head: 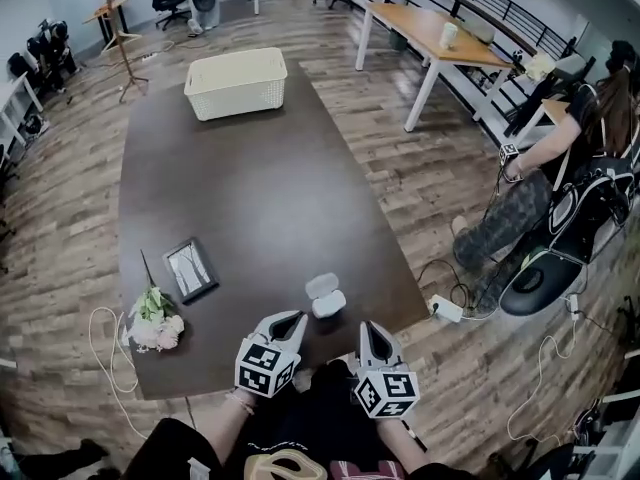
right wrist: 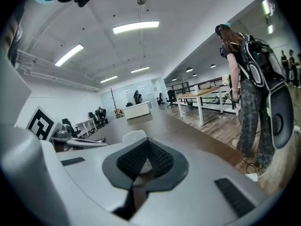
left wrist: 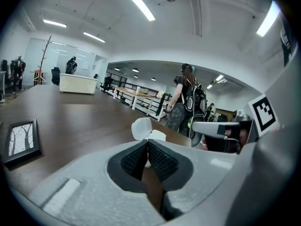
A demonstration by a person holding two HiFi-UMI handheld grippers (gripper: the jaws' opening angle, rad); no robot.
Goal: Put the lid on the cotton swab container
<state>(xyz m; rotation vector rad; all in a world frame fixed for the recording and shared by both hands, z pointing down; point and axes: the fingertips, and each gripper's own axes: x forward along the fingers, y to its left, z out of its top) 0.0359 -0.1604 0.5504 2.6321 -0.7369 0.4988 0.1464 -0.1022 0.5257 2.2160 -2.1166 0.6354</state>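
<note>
A small white cotton swab container [head: 330, 305] sits near the front edge of the dark table [head: 250, 198], with its white lid [head: 321, 285] raised at its far side. My left gripper [head: 290, 319] hovers just left of and nearer than it, shut and empty. My right gripper [head: 372, 329] is to the container's right, also shut and empty. In the left gripper view the container [left wrist: 157, 136] and lid [left wrist: 140, 128] show just beyond the closed left gripper [left wrist: 147, 143]. In the right gripper view the lid [right wrist: 134, 136] peeks over the closed right gripper [right wrist: 146, 142].
A picture frame [head: 190, 269] and a bunch of flowers [head: 152, 319] lie at the table's left. A white basket [head: 237, 83] stands at the far end. A person [head: 560, 168] sits to the right, and a power strip [head: 447, 310] lies on the floor.
</note>
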